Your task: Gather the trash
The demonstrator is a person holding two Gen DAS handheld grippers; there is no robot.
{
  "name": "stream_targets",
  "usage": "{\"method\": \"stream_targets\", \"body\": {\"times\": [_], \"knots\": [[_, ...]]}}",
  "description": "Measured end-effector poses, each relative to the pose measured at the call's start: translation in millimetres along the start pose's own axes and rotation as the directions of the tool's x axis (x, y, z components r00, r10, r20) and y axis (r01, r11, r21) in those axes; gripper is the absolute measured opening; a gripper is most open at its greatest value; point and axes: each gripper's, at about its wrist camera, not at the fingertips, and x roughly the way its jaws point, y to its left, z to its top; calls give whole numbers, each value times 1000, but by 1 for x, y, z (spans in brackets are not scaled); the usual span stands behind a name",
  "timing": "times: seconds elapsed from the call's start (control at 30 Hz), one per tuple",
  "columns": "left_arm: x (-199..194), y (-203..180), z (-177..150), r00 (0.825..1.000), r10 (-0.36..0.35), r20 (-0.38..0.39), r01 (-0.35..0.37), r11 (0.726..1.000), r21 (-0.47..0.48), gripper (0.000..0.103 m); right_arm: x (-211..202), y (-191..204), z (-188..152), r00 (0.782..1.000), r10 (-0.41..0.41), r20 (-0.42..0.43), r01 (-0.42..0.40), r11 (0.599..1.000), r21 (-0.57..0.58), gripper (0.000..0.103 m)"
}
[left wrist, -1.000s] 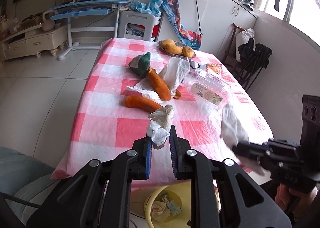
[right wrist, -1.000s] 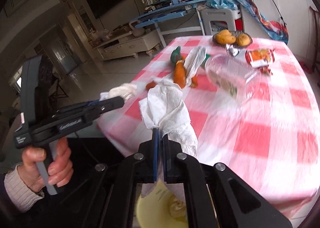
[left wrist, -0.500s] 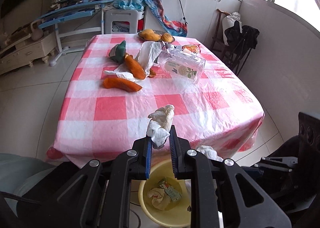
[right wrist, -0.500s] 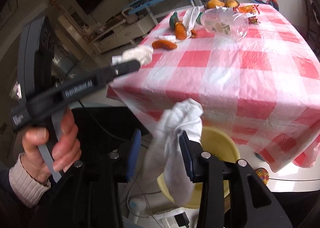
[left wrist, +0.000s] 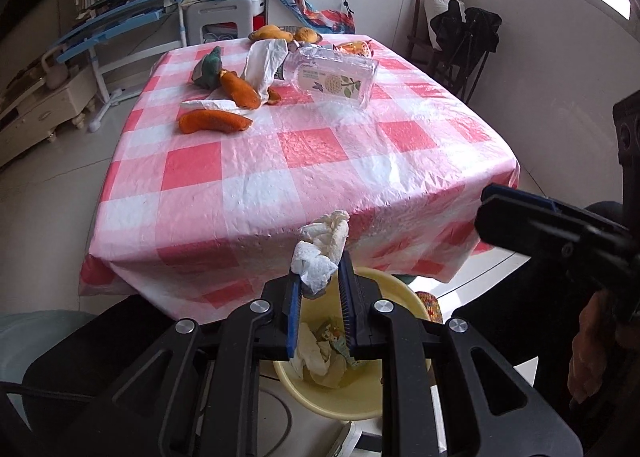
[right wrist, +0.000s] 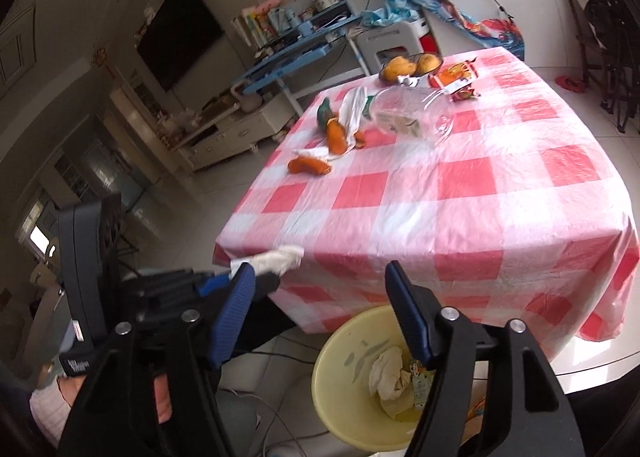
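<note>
My left gripper (left wrist: 319, 285) is shut on a crumpled white tissue (left wrist: 320, 247) and holds it above the yellow bin (left wrist: 332, 405) on the floor by the table's near edge. The bin holds white tissue (right wrist: 390, 375) and small wrappers. My right gripper (right wrist: 320, 313) is open and empty above the yellow bin (right wrist: 340, 409); the left gripper with its tissue (right wrist: 280, 259) shows at its left. On the checked table (left wrist: 304, 161) lie orange peels (left wrist: 214, 121), white paper (left wrist: 264, 63), a clear plastic container (left wrist: 334, 75) and a snack wrapper (left wrist: 354, 47).
A dish of yellow fruit (left wrist: 280, 33) stands at the table's far end, with a green piece (left wrist: 208, 65) near the peels. A blue desk (left wrist: 124, 21), a white stool (left wrist: 224, 17) and a chair (left wrist: 460, 41) stand beyond the table.
My right gripper opened and its white tissue dropped into the yellow bin. Both grippers pulled back from the table to over the bin. The left still holds its tissue.
</note>
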Motion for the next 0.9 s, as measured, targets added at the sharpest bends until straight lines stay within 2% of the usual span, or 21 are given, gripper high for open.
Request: {"method": "stream_targets", "body": {"times": [0.07,0.1,0.2,0.5,0.6,0.9], "knots": [[1,-3,-2,1000,5,-16,-5,1000,14,24,-1,-3,1,1000,-5,4,5,1000,16,70],[2,-4,-3,1000,8,-21,-8,1000,18,31,0,-5,2,1000,-7,4,7,1000,18,71],[0,-6,-4,1000,20,-18,-20,999,28,44,1,-6,2,1000,-13,6,12,1000,25,75],[-6,-10,-2,998,61,5,-62,997,46,53,-2,-5,0,999,-32,10,32,999,28,80],[-7,-7,-2,997,78,14,-78,996,35,57,-1,-4,0,998,-62,5,61,998,18,84],[-10,0,0,991,128,29,-128,992,10,60,0,-2,-1,987,-157,14,157,987,-21,91]]}}
